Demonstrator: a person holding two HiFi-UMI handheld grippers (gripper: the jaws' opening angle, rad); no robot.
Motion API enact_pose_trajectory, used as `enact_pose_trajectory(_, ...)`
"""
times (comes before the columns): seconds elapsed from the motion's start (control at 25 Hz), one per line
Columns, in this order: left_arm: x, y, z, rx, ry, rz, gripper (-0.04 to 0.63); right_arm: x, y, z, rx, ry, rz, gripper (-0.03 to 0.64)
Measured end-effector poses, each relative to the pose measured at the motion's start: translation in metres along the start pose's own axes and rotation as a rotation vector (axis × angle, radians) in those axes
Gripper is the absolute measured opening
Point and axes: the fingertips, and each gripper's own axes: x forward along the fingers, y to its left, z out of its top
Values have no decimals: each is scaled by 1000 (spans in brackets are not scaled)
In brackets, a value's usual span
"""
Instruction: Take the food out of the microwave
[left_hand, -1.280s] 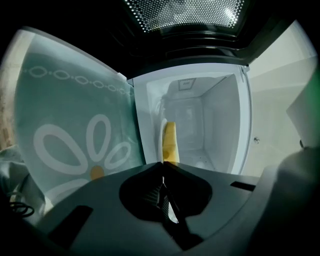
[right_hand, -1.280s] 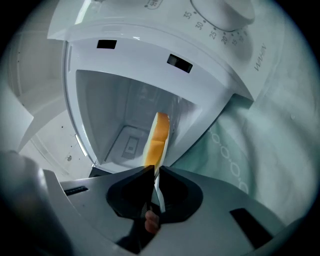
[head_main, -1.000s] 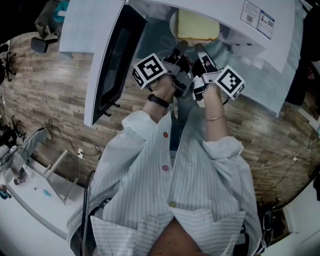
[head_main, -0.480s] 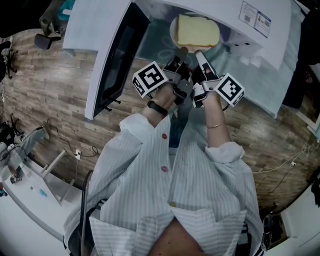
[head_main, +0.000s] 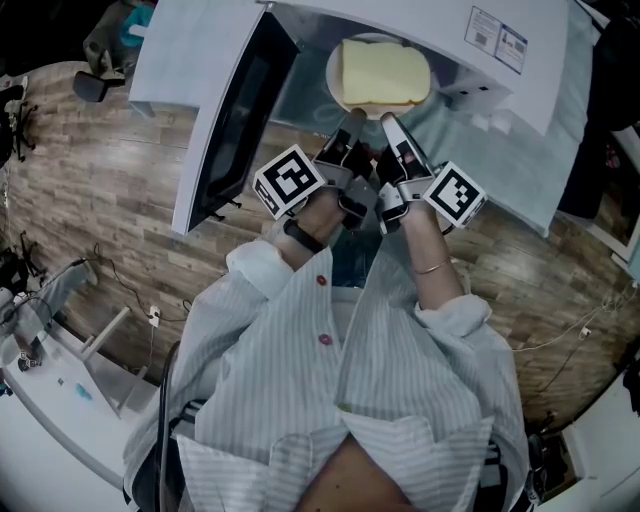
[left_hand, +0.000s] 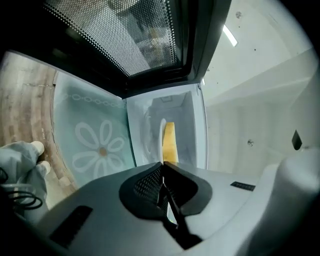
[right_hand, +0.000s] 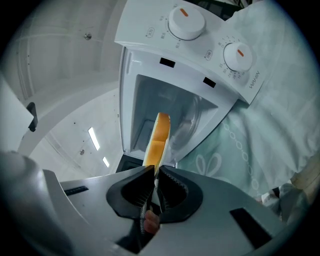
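Observation:
A pale yellow slab of food lies on a white plate at the mouth of the white microwave, whose door stands swung open to the left. My left gripper and right gripper are side by side at the plate's near rim, and both are shut on it. In the left gripper view the plate and food appear edge-on just beyond the shut left gripper. From the right gripper the food also shows edge-on, with the microwave's knobs above.
A teal cloth with flower print covers the surface under the microwave. The open door juts out on the left above a wooden floor. White furniture stands at the lower left.
Both grippers have drawn back and up together with the plate. More of the food now shows outside the microwave's opening than a second ago.

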Motion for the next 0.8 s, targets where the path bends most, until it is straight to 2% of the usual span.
enact_pose_trajectory(0.8,-42,-65,-17,-2,7,-92,15,-42,66,-1,29,-13,96,46)
